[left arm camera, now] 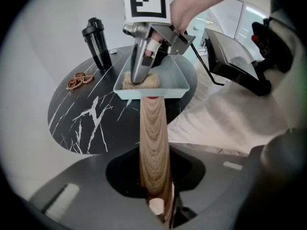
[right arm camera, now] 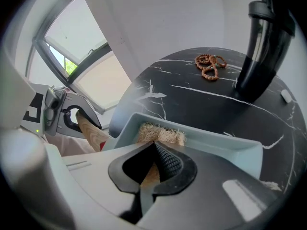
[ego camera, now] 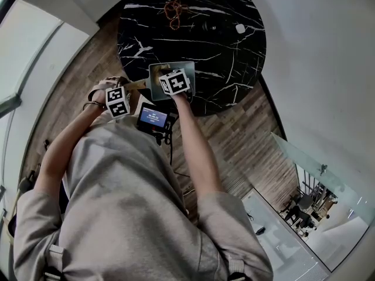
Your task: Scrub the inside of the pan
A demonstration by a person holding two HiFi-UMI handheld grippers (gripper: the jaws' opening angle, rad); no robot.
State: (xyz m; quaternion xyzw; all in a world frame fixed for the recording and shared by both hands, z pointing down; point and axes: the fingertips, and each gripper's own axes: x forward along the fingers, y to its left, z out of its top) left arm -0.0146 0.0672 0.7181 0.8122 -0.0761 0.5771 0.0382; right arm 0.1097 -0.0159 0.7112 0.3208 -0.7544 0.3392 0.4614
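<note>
Pan (left arm camera: 178, 95): pale blue and rectangular, at the near edge of the round black worktop (left arm camera: 81, 114), on the person's side. Its wooden handle (left arm camera: 153, 143) reaches out past that edge. Whether the base rests on the worktop or is lifted just clear cannot be told.

Left tongs (left arm camera: 157, 200): closed on the free end of the handle and pointing steeply down, acting as the brace for the pan.

Right tongs (right arm camera: 152, 153): closed on a straw-coloured fibrous scrub pad (right arm camera: 160, 134), with the tips lowered inside the pan.

Scrub pad: lying on the pan floor against the wall at the handle end, toward one corner. The rest of the floor shows bare.

Step in hand: the scrubbing stroke itself, judged from the pad being down on the floor with the handle gripped. At this position only the strip by the handle is being worked.

Next move calls for: drawing the pad across the floor toward the far wall and into the corners under steady downward pressure. Meanwhile the left tongs must resist the push, since a pan this close to the edge could slide or tip.

Bystanders: a black bottle (left arm camera: 97, 42) and a string of beads (left arm camera: 79, 79) toward the worktop's far edge, well apart from the pan and not involved.
</note>
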